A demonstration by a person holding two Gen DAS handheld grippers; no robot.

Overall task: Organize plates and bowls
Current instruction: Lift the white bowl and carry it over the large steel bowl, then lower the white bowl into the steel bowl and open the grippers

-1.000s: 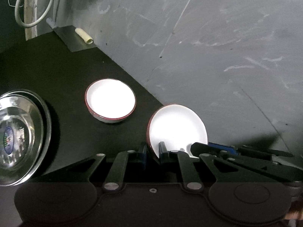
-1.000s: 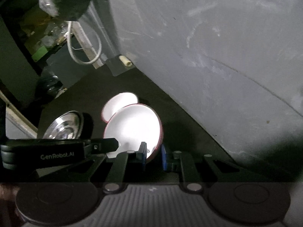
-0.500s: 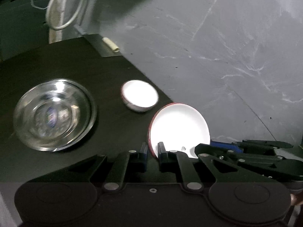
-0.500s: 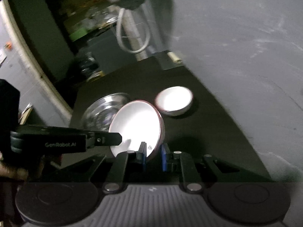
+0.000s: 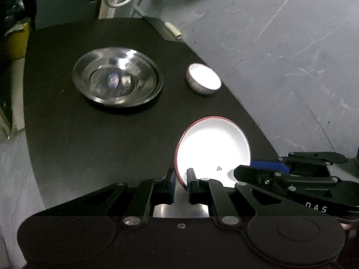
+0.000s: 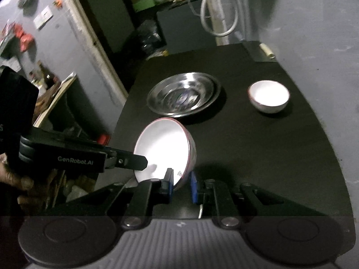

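A white bowl with a red rim (image 5: 213, 148) is held tilted above the black table, gripped by both grippers. My left gripper (image 5: 180, 179) is shut on its left rim; my right gripper (image 6: 181, 180) is shut on its rim from the other side. The bowl also shows in the right wrist view (image 6: 165, 150). The right gripper reaches in at the lower right of the left wrist view (image 5: 280, 172), and the left gripper enters the right wrist view from the left (image 6: 139, 162). A second white bowl (image 5: 203, 81) (image 6: 268, 96) and a steel plate (image 5: 117, 83) (image 6: 182, 94) rest on the table.
The black table (image 5: 101, 139) ends at a grey marble wall (image 5: 291, 56) on the right. A small metal sheet with a cream roll (image 5: 172, 30) lies at the far corner. A white hose (image 6: 215, 18) hangs behind. The table's left edge drops to cluttered floor.
Both grippers have lifted and pulled back with the bowl. The steel plate and second bowl now appear farther away and more of the table shows.
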